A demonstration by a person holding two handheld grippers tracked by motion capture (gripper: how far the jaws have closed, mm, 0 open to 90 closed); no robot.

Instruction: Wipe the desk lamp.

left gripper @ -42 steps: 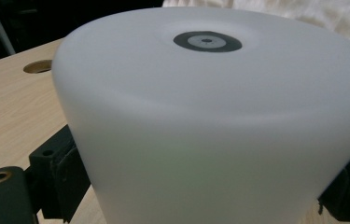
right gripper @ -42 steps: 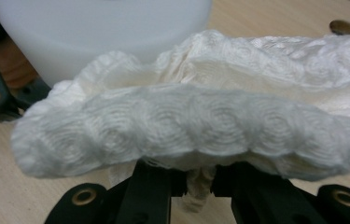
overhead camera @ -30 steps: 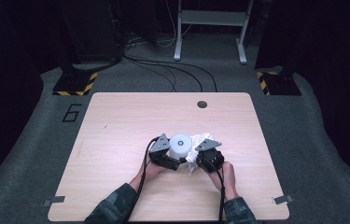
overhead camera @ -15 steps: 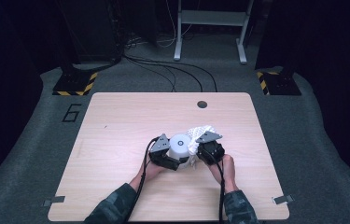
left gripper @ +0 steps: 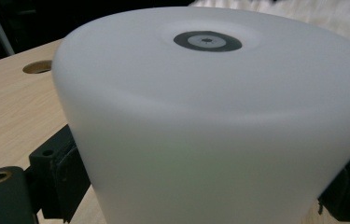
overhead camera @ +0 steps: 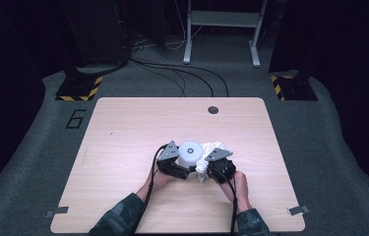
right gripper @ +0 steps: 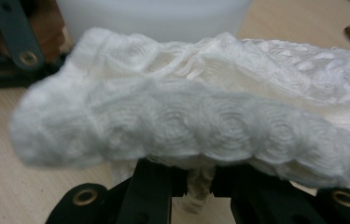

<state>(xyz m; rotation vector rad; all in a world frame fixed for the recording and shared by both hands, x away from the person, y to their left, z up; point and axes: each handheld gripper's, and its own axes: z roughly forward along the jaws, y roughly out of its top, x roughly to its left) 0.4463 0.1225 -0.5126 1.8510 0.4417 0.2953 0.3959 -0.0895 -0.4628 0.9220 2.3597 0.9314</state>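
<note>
From the high view, one wooden counter [overhead camera: 123, 147] carries one white cylinder [overhead camera: 190, 153] and one crumpled white cloth [overhead camera: 210, 150], both near the middle toward the near edge, the cloth touching the cylinder's right side. Two grippers meet there: the left gripper [overhead camera: 184, 169] at the cylinder, the right gripper [overhead camera: 205, 169] at the cloth. In the left gripper view, the single cylinder [left gripper: 210, 130] stands upright between the two black jaws, spread wide and grasping its sides. In the right gripper view, the jaws are clenched on a fold of the cloth [right gripper: 200, 121], with the cylinder [right gripper: 154, 16] just beyond it.
</note>
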